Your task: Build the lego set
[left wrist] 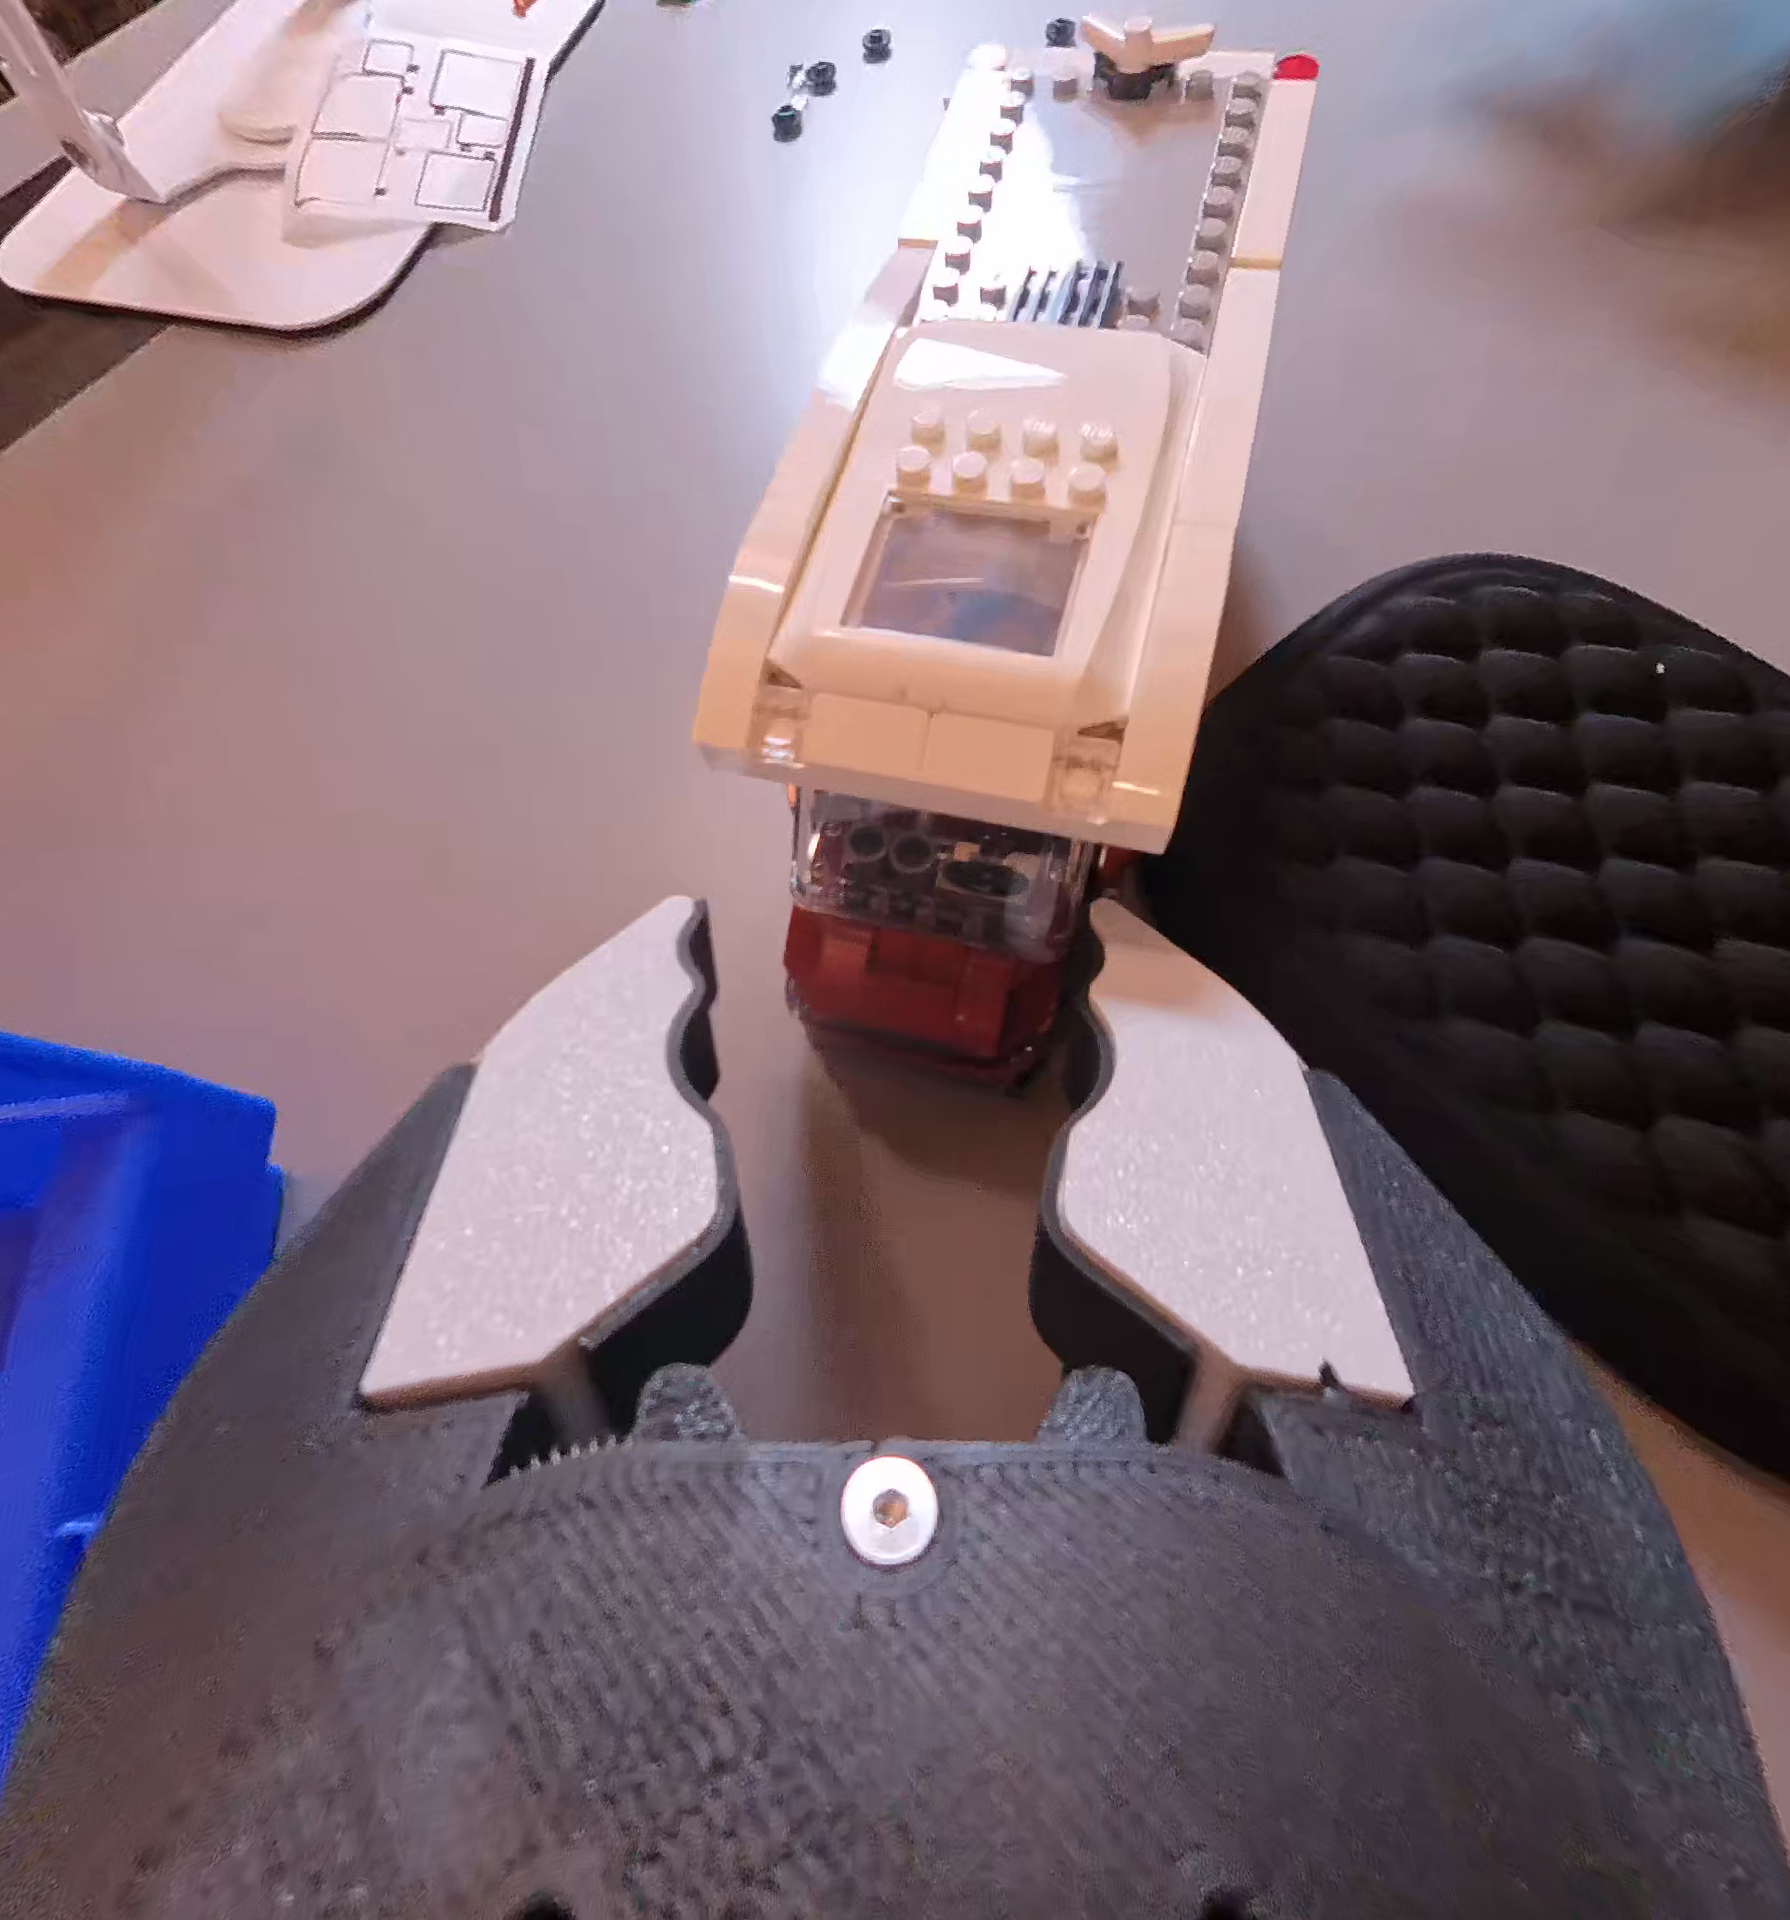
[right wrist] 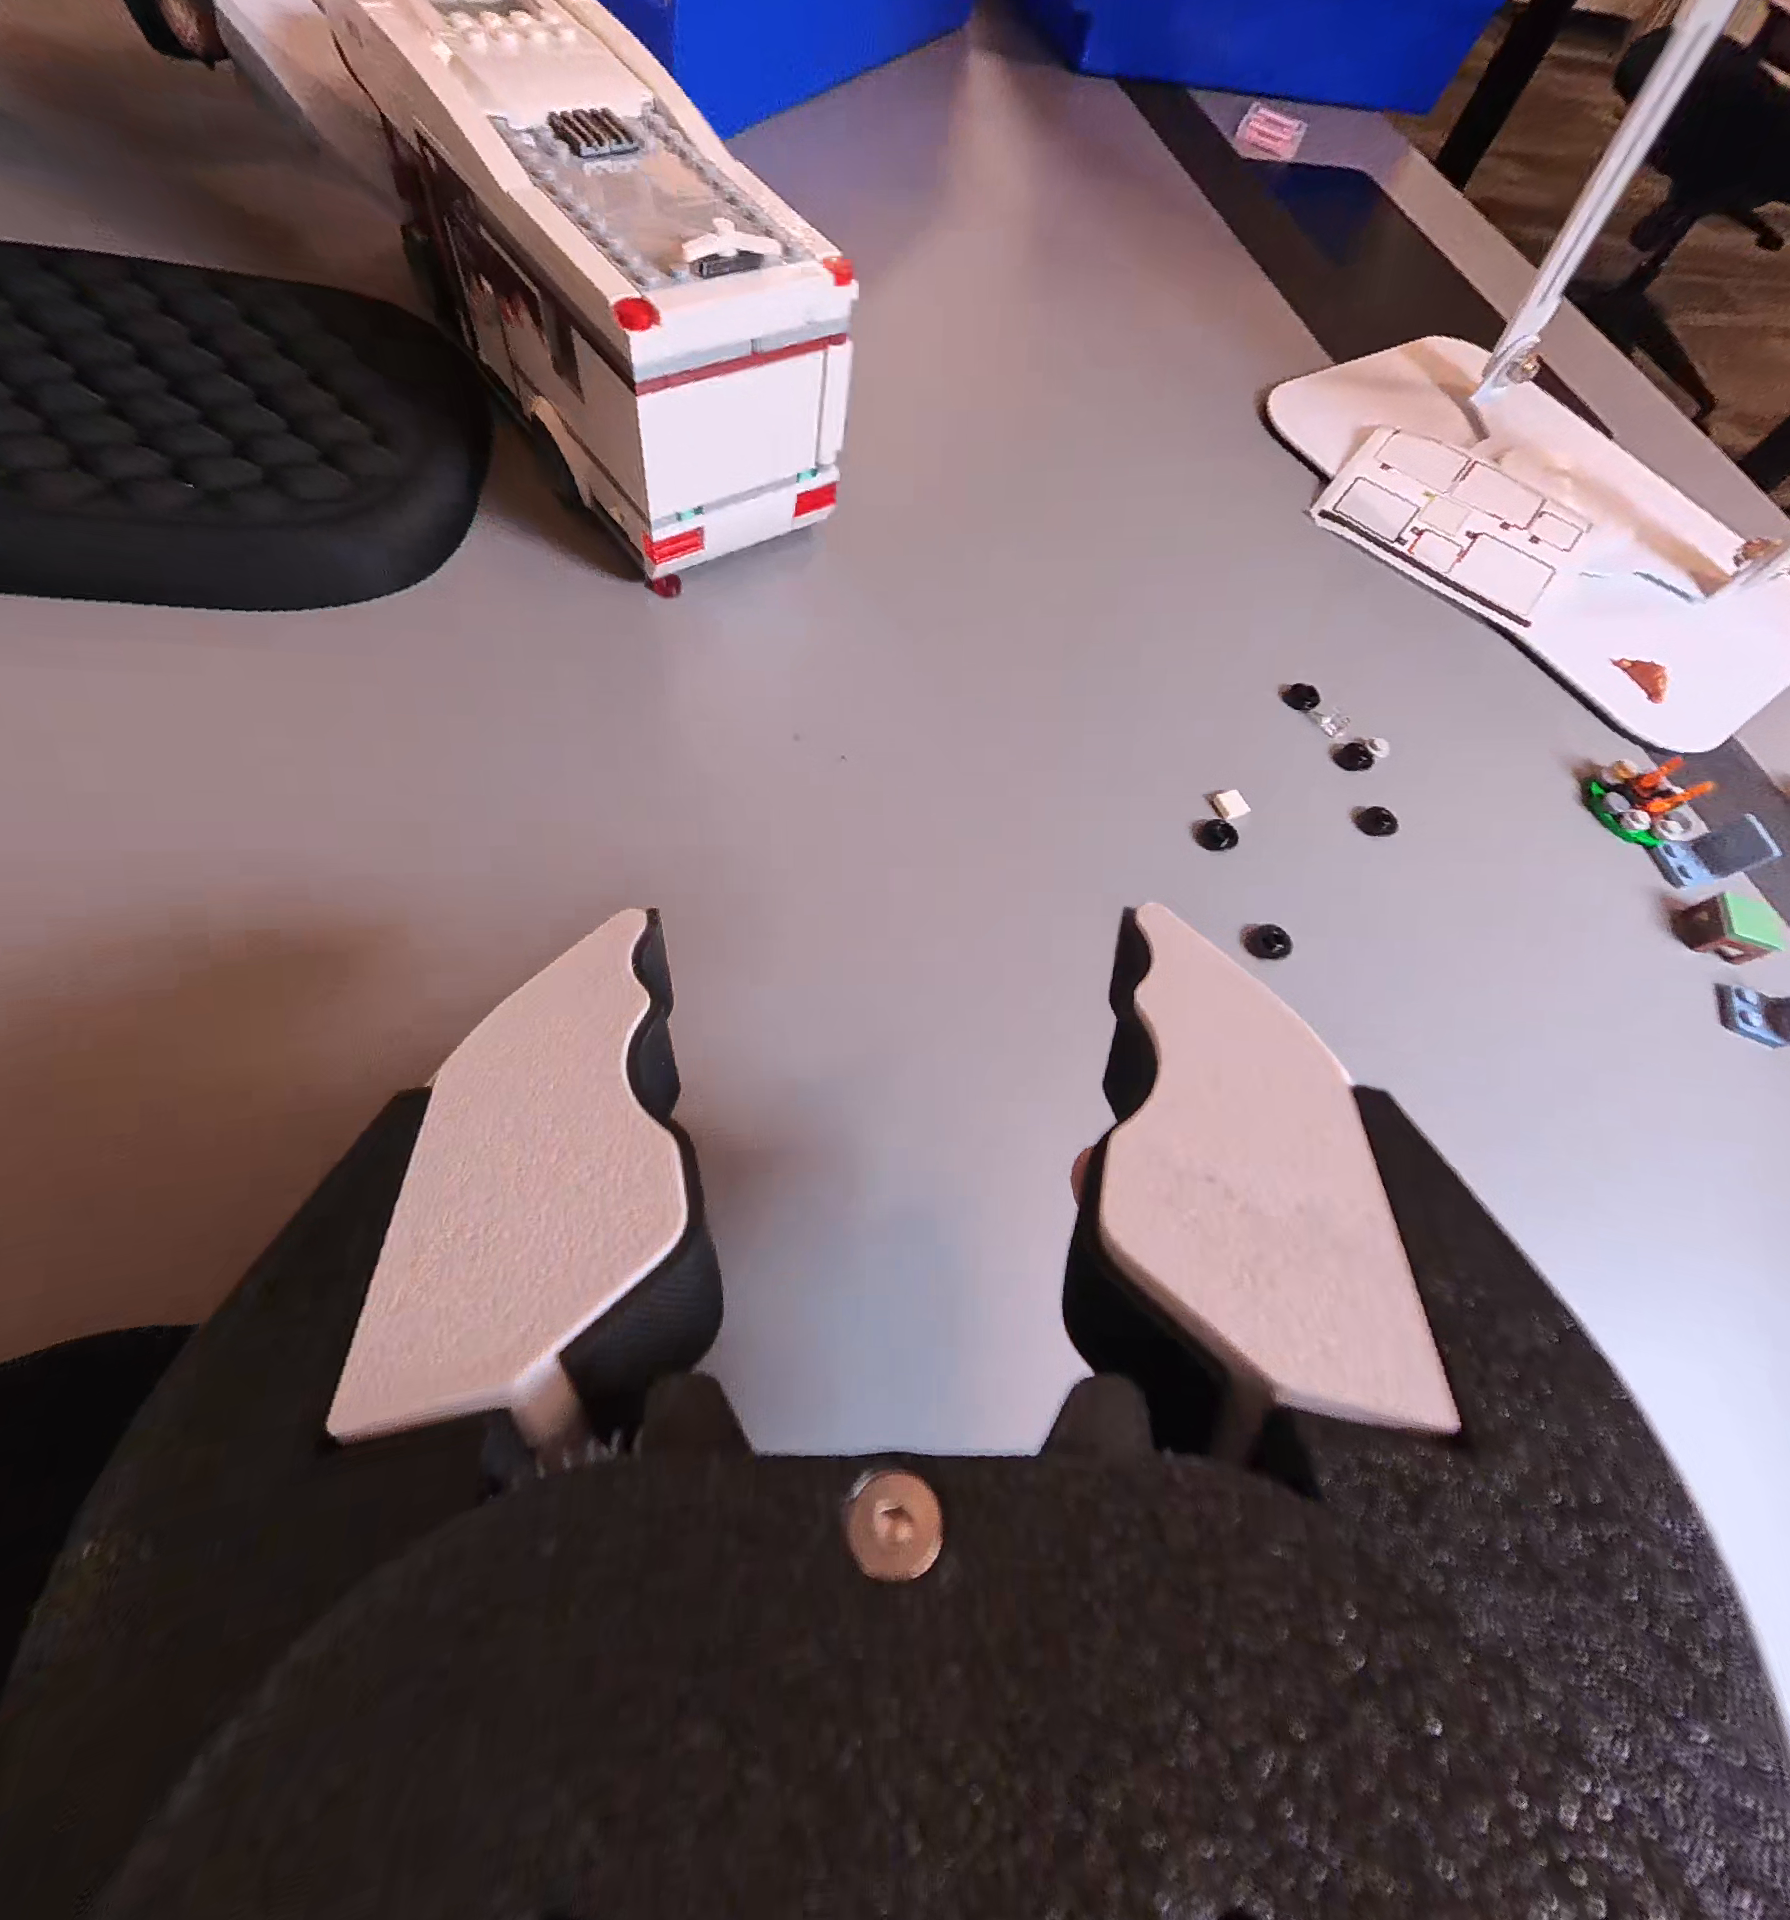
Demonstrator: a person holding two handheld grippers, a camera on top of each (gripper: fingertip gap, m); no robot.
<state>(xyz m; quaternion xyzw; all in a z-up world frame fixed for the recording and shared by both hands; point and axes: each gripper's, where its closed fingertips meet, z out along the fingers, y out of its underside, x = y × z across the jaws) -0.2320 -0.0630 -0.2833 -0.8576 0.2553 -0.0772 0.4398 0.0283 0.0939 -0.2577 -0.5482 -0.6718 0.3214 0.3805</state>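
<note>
While the left tool (left wrist: 896, 935) is hovering low over the bench (left wrist: 351, 675), its fingers are standing well apart around the dark red front end of a brick-built camper (left wrist: 984, 582). The left finger (left wrist: 600, 1039) is showing a clear strip of bench between itself and the red nose; the right finger (left wrist: 1171, 1039) is sitting just beside the nose, and contact cannot be told. Nothing is being gripped.

The camper is standing on its wheels on the bench, its long axis running straight away from the left tool, the clear windscreen and red nose pointing at that tool and the white rear end pointing away. A black quilted pad (left wrist: 1556, 935) is lying just beside the camper's side.

The right tool (right wrist: 891, 925) is spread wide over bare bench, holding nothing. In its view the camper (right wrist: 600, 260) is lying well ahead to the left, its white rear wall with red lights facing this tool and its length running off toward the far left corner. Small black round parts (right wrist: 1267, 940) are scattered near the right finger (right wrist: 1223, 1091), one just beside its tip. A white stand base (right wrist: 1597, 582) with a sheet on it is lying farther right, with small coloured brick pieces (right wrist: 1732, 925) near the bench edge. A blue bin (left wrist: 60, 1195) is sitting beside the left tool.
</note>
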